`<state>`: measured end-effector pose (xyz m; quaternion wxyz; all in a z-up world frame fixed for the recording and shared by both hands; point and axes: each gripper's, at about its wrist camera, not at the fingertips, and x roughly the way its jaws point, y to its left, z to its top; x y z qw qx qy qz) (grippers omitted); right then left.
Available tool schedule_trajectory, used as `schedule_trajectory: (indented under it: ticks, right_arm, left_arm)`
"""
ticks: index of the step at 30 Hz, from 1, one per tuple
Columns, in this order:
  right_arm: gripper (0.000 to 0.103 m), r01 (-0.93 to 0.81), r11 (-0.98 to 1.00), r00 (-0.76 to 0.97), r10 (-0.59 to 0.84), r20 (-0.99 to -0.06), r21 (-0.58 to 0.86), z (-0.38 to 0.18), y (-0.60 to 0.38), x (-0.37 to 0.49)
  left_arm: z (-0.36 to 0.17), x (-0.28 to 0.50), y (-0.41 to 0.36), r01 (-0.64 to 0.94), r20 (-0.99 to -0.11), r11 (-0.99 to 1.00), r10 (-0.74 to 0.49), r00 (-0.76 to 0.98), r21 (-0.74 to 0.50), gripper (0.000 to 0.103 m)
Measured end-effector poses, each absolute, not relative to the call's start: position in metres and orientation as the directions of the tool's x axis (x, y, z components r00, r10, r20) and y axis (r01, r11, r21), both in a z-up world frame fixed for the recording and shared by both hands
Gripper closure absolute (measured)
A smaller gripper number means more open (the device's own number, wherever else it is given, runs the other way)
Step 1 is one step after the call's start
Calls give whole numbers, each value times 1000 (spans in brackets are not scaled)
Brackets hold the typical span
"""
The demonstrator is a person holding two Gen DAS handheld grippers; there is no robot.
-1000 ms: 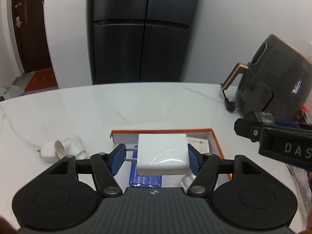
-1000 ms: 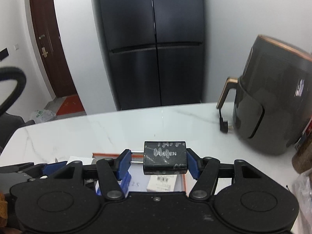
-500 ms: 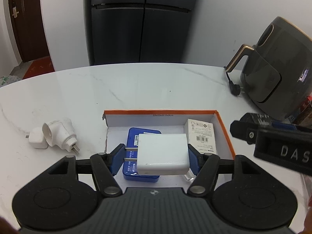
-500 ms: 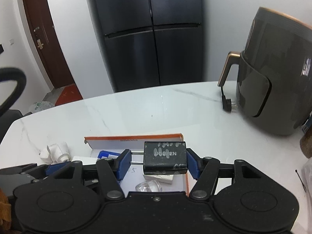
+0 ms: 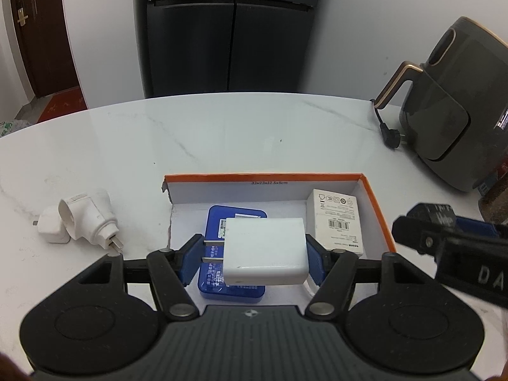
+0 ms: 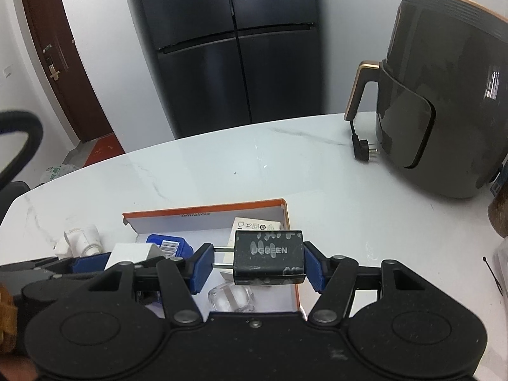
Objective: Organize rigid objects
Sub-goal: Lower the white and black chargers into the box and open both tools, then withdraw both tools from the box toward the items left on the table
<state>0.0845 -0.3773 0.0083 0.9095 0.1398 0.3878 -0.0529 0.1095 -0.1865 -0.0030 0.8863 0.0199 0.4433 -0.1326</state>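
Both grippers have come down toward the orange-rimmed box (image 5: 374,203) since a second ago, and far more of its inside shows now. The left gripper (image 5: 254,255) is clamped on a white charger (image 5: 265,254), prongs against its left pad, low centre of the left view, over a blue case (image 5: 233,222) lying in the box. The right gripper (image 6: 255,258) grips a black charger (image 6: 269,257) marked "UGREEN", prongs pointing left, above the box's right wall. Underneath, a white marble tabletop (image 5: 222,133) with grey veins; a black fridge (image 5: 228,28) stands behind it, a brown door (image 6: 60,63) at upper left. A dark air fryer (image 6: 444,95) sits at right, its plug (image 6: 363,149) lying beside it. Size figures are printed on the box's far wall, too small to read surely. A white carton (image 5: 335,219) with a barcode lies inside, at the right. Two white adapters (image 5: 85,219) lie on the tabletop, left of the box.
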Motion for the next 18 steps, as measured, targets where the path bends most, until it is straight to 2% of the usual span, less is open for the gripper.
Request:
schedule_trajectory:
  ticks: [12,18]
  right_arm:
    - [30,202,953,670,33,-741,225,-5,-374,81]
    - [28,207,952,687,22,-726,225,1,-372,71]
  left_arm:
    - [-8,124,-197,274,-792,957,-239,561,-95,37]
    - [-4,131,-202,305,-779,941,-300,550,-147,36]
